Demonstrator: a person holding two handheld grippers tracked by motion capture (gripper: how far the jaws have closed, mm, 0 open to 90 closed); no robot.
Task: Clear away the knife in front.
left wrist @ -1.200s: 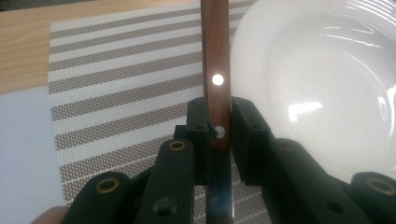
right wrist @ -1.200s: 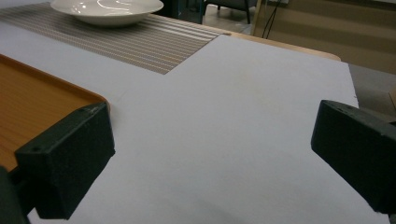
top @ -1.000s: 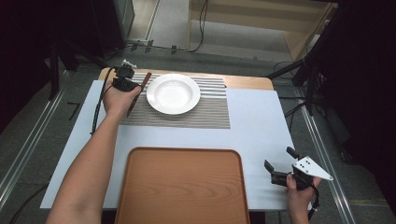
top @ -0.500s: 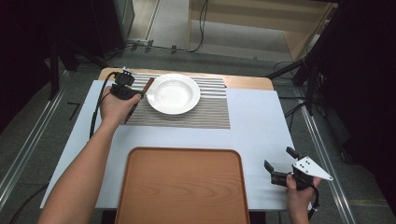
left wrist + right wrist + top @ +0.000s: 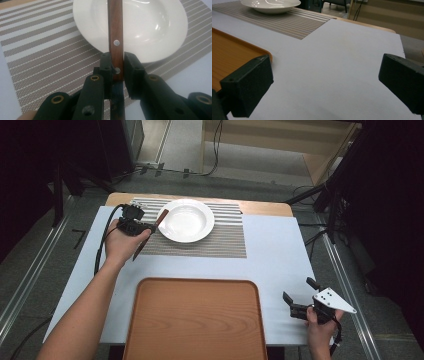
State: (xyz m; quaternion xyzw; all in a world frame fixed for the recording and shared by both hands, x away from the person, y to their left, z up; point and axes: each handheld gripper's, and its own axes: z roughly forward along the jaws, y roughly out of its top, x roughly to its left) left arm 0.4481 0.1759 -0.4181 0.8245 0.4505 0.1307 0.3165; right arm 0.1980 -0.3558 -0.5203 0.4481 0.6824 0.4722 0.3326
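While left hand-held gripper (image 5: 117,65) clamps knife handle (image 5: 115,37), beside plate (image 5: 140,27) rim

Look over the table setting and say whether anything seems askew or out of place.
Nothing is spilled or broken. The wooden-handled utensil gripped by the left tongs lies slanted beside the white plate, its handle reaching the rim rather than lying square on the striped placemat.

Grey concrete floor (image 5: 180,150) is surrounding the table (image 5: 280,250), which is wearing a pale blue-white cover over a wooden top. Metal rails (image 5: 30,270) are running along both sides of the floor. Black cables (image 5: 216,145) are trailing at the far end. A light wooden furniture piece (image 5: 280,140) is standing beyond. Dark areas are flanking left and right.
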